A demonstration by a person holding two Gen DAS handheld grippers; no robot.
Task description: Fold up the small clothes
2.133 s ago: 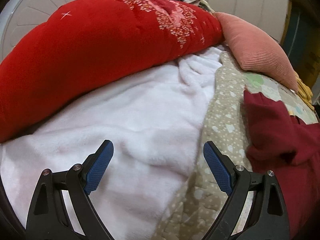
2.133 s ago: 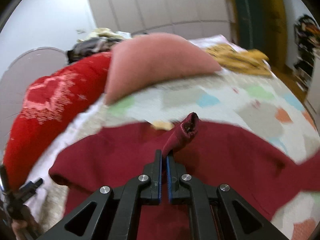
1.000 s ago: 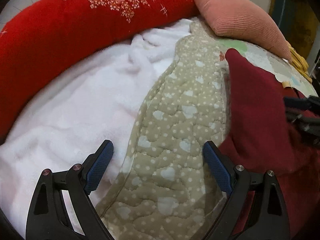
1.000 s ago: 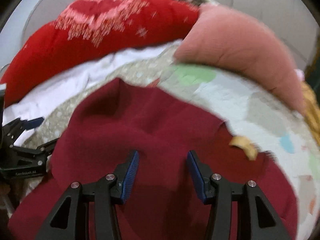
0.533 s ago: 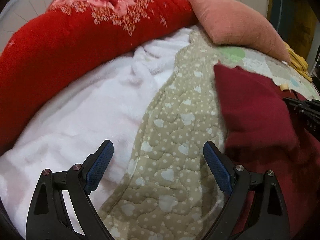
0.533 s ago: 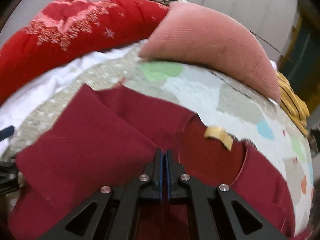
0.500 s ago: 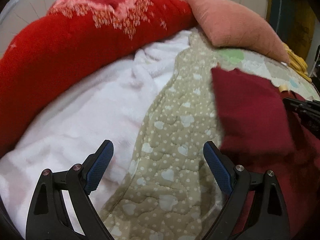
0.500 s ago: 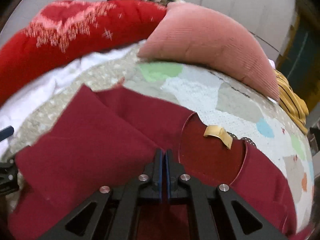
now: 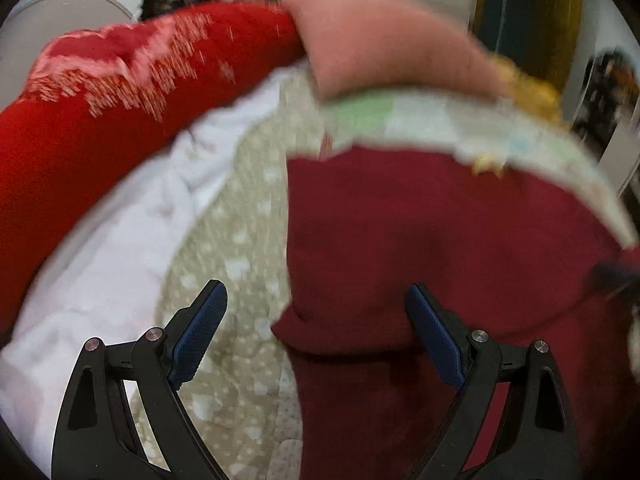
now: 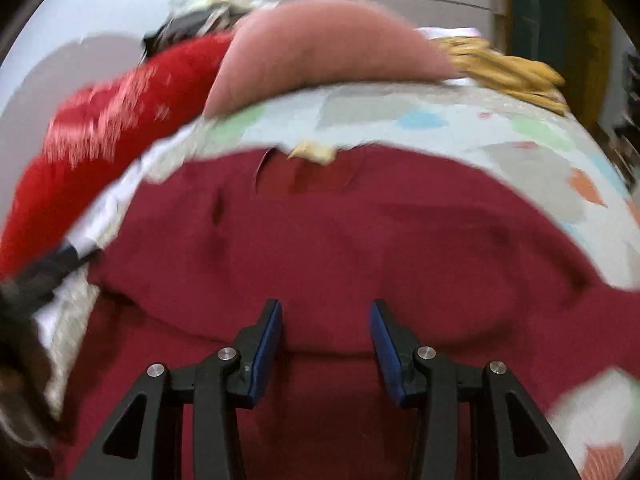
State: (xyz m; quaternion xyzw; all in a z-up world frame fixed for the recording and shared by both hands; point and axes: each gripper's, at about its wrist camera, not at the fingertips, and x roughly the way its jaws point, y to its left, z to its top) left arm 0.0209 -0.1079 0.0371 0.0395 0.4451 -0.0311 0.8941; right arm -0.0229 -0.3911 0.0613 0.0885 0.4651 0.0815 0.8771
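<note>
- Left gripper (image 9: 314, 336): jaws spread wide, holding nothing; the left edge of the dark red garment (image 9: 420, 240) lies between its fingers, though contact cannot be judged.
- Right gripper (image 10: 325, 338): jaws parted to a moderate gap, empty, poised over the garment's middle.
- Dark red garment: one, spread on the patterned bedspread (image 10: 460, 116), a fold ridge crossing it just ahead of the right gripper; its yellow neck label (image 10: 312, 151) lies at the far edge.
- Beyond the garment: one pink cushion (image 10: 328, 40), one bright red embroidered blanket (image 9: 100, 120) to its left, one yellow cloth (image 10: 508, 68) to its right.
- Left of the garment: one beige heart-print quilt (image 9: 236, 264), then one white fleece (image 9: 100, 272).
- Both views are motion-blurred; the garment's near part is cut off by the frame edge.
</note>
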